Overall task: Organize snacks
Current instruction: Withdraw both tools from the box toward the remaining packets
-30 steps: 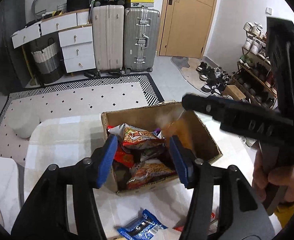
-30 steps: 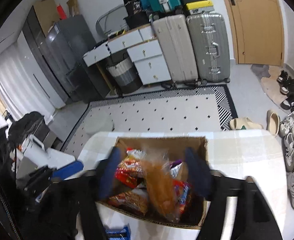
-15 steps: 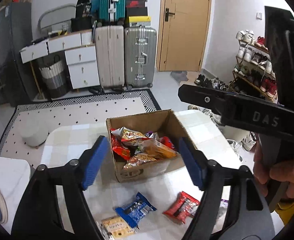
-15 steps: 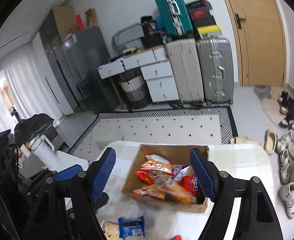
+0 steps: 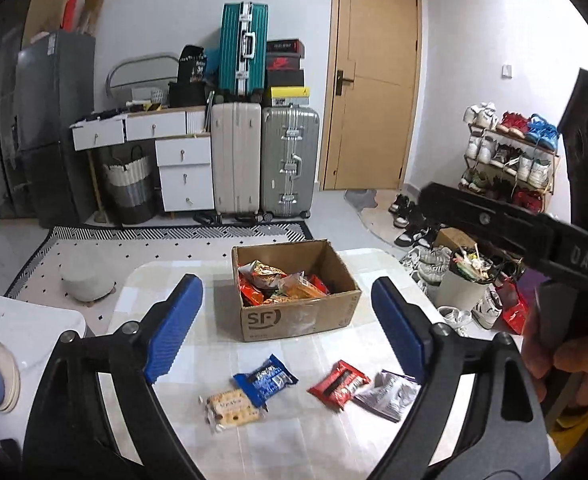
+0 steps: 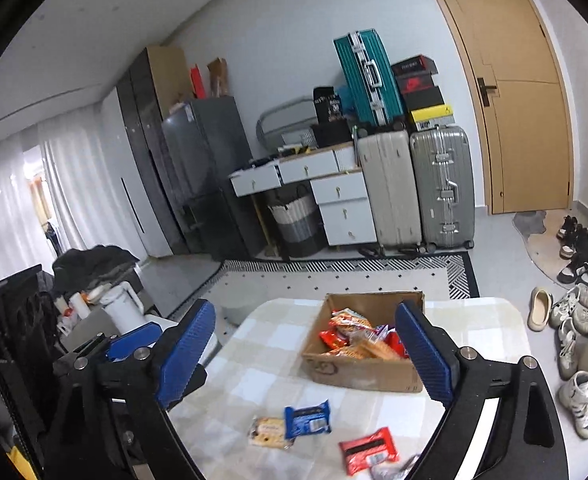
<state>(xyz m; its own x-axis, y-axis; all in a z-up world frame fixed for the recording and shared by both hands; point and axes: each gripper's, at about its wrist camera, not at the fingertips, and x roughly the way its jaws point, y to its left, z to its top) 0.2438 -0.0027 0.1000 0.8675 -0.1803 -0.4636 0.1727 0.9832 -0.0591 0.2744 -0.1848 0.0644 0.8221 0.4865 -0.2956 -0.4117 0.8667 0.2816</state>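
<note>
Both claws empty, box half packed

Left gripper (image 5: 286,320) and right gripper (image 6: 305,352) were opening over the table (image 5: 294,440), nothing between them. Cardboard box (image 5: 297,320) held snacks; four packets (image 5: 265,380) lay loose in front.

Pale beige-and-white checks are covering the bench (image 5: 294,432); a brown cardboard box (image 5: 297,316) is showing red and orange packets, with blue (image 5: 265,379), red (image 5: 338,386) and silvery-purple (image 5: 387,394) wrappers at its six o'clock.

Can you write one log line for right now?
left gripper: opening, empty | right gripper: opening, empty | brown cardboard box: holds snacks
</note>
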